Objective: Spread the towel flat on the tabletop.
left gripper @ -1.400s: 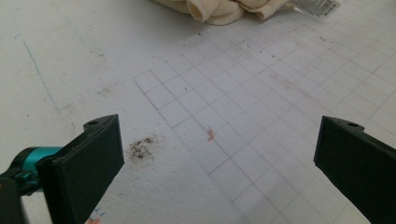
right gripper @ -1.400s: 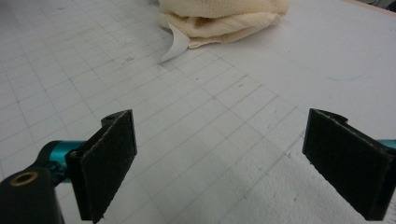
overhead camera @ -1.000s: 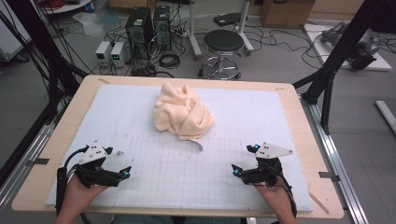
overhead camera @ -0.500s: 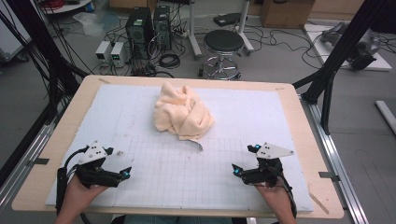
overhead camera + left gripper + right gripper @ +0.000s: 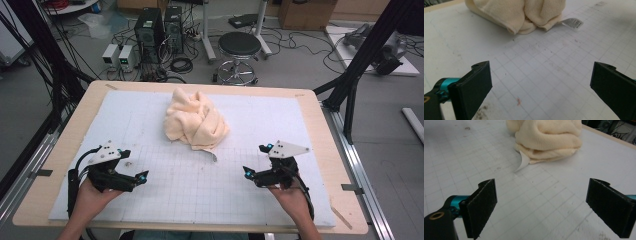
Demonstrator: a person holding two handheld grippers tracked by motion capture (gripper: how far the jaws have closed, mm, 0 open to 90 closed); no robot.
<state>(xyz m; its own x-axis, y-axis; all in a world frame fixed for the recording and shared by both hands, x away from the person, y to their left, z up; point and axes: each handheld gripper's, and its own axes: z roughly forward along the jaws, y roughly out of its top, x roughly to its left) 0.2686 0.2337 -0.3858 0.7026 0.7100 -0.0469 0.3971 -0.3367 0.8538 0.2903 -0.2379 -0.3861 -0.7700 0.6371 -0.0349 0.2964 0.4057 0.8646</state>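
Note:
A crumpled cream towel (image 5: 195, 121) lies in a heap on the white gridded mat (image 5: 150, 125), toward the far middle. A white care label (image 5: 213, 155) sticks out from its near edge. The towel (image 5: 519, 12) shows at the top of the left gripper view with the label (image 5: 572, 23) beside it. In the right gripper view the towel (image 5: 549, 138) and its label (image 5: 522, 161) lie ahead. My left gripper (image 5: 142, 178) rests near the mat's front left, open and holding nothing. My right gripper (image 5: 248, 172) sits at the front right, open too, jaws wide apart.
The mat lies on a wooden table (image 5: 327, 135) with metal rails along both sides. Beyond the far edge stand a round stool (image 5: 240, 47), computer towers (image 5: 157, 25) and loose cables on the floor. Black frame posts (image 5: 370, 45) rise at the right and left.

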